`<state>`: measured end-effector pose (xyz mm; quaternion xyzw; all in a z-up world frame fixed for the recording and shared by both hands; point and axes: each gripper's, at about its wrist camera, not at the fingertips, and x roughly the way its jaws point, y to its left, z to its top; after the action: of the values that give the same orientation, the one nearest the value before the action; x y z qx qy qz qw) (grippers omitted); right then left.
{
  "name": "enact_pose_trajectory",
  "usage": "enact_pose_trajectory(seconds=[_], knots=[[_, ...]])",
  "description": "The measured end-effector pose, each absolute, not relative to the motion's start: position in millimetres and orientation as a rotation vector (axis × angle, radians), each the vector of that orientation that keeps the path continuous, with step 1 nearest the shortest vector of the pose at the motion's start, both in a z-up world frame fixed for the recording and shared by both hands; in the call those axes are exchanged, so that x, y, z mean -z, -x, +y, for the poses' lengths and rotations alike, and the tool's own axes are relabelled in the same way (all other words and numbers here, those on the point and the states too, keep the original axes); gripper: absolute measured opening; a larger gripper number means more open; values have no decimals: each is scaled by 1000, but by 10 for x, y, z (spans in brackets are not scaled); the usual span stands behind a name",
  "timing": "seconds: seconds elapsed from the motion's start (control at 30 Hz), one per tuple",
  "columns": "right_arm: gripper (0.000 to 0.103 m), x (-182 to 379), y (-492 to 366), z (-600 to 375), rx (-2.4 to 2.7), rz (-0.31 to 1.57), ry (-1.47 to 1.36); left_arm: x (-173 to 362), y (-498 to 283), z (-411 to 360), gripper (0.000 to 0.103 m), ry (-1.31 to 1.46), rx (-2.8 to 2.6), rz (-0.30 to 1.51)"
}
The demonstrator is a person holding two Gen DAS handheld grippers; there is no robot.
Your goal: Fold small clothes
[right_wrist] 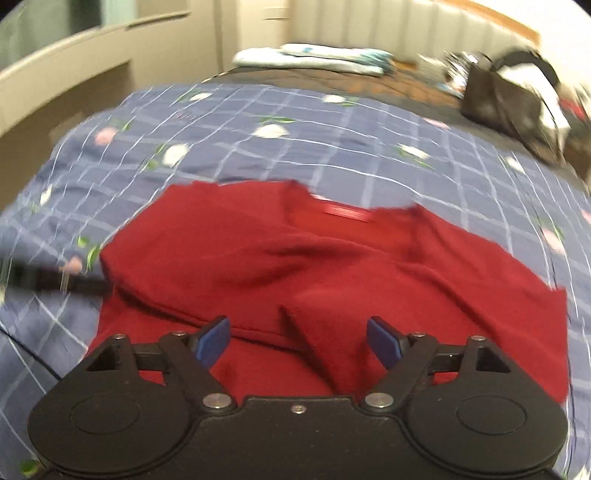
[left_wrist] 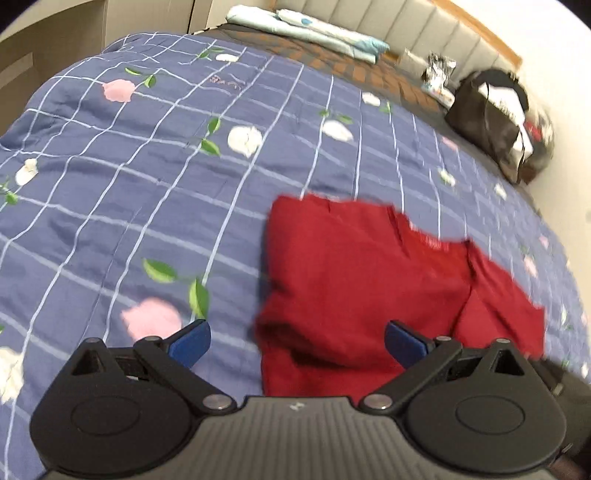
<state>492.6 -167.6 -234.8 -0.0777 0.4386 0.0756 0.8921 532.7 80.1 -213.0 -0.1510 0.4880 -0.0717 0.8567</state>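
Only the right view shows the red shirt under its wide, empty right gripper.

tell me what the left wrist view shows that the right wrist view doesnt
Only the left wrist view: the left hand-held gripper, open and empty, and a big pink flower printed by its left finger.

Only the right wrist view: the right hand-held gripper, open over a folded flap of the shirt, and a pale counter at far left.

Both: the red shirt on the blue checked bedspread, light folded bedding, and a black bag.
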Motion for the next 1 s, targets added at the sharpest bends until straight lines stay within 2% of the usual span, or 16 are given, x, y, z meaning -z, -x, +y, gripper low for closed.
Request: enact_pose_trajectory(seconds=[0.07,0.17,0.2,0.27,0.3,0.33,0.37,0.4,0.43,0.47,0.7,0.87,0.9,0.97,1.0], knots=[[68,2452,-4975,-1635,-116,916,198,2166,-5437,824,102,330,161,1013],[57,2602,-5005,-1650,-46,932,217,2252,-5570,812,94,324,147,1022],[54,2628,-4994,-1653,-34,932,221,2322,-5619,806,86,334,147,1042],[44,2657,-4944,-1680,-27,922,227,2411,-5650,823,58,389,166,1083],[40,2647,-4938,-1713,-26,913,220,2449,-5666,850,34,416,172,1099],[28,2619,-4936,-1771,-27,901,191,2474,-5668,889,25,443,166,1107],[13,2573,-4933,-1834,-22,885,157,2497,-5647,931,23,461,161,1097],[13,2510,-4932,-1916,-12,861,120,2492,-5619,965,14,480,161,1079],[11,2452,-4934,-1985,-4,844,101,2484,-5594,991,11,494,162,1063],[0,2400,-4938,-2052,5,828,86,2466,-5562,1009,9,499,160,1038],[0,2156,-5117,-2630,58,813,-53,2152,-5297,932,8,398,103,853],[0,2252,-5226,-2961,105,871,-85,2372,-5399,935,9,407,48,960],[0,2303,-5235,-3011,118,890,-89,2411,-5425,948,11,415,43,984],[0,2419,-5246,-3131,152,929,-114,2418,-5440,980,21,423,45,987],[0,2465,-5243,-3180,165,944,-129,2397,-5447,993,38,428,54,975]])
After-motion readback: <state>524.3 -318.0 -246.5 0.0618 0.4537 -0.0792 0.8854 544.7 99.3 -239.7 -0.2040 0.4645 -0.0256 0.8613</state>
